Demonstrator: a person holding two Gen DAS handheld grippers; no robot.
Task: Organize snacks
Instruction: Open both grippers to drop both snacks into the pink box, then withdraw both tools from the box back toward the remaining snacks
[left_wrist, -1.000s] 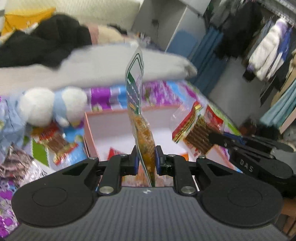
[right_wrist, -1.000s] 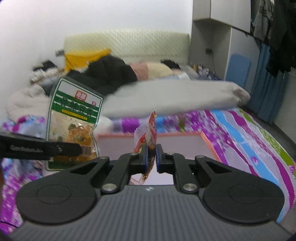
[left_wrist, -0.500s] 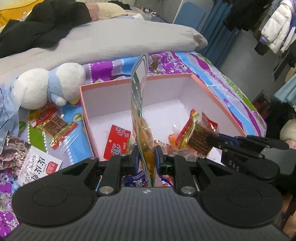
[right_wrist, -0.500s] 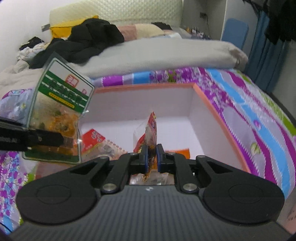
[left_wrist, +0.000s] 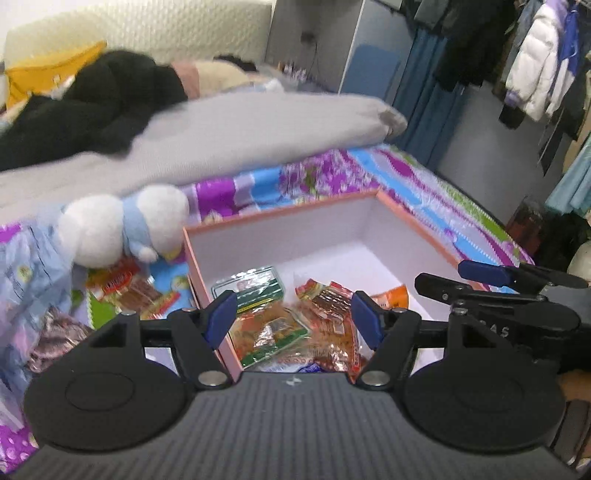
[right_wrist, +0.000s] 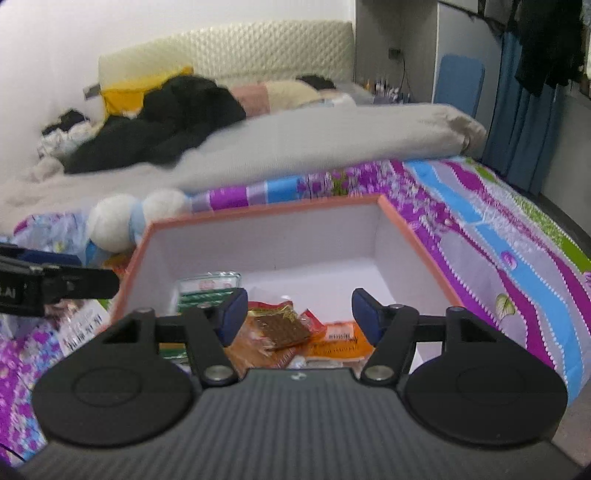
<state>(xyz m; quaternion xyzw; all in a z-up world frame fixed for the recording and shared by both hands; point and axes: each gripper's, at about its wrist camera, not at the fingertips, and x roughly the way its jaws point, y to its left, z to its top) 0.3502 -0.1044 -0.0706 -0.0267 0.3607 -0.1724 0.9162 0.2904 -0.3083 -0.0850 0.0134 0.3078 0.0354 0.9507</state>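
Note:
A pink-rimmed box (left_wrist: 413, 218) with white inside sits on the bed; it also shows in the right wrist view (right_wrist: 258, 214). Several snack packets lie in its near end. The green-labelled packet (left_wrist: 255, 291) and a red-brown packet (left_wrist: 328, 295) lie there under my open, empty left gripper (left_wrist: 293, 317). In the right wrist view my right gripper (right_wrist: 295, 314) is open and empty above the red-brown packet (right_wrist: 280, 328) and an orange packet (right_wrist: 340, 341). The right gripper also shows at the right of the left wrist view (left_wrist: 517, 277).
A white and blue plush toy (left_wrist: 122, 225) lies left of the box. Loose snack packets (left_wrist: 125, 291) lie on the patterned bedsheet (right_wrist: 517, 266) to the left. A grey duvet (left_wrist: 240, 136) and dark clothes (left_wrist: 92, 107) lie behind. Clothes hang at the right (left_wrist: 535, 62).
Both grippers opened and let go of their packets. The green-labelled packet and the red-brown packet now lie in the box. Both grippers have drawn back slightly.

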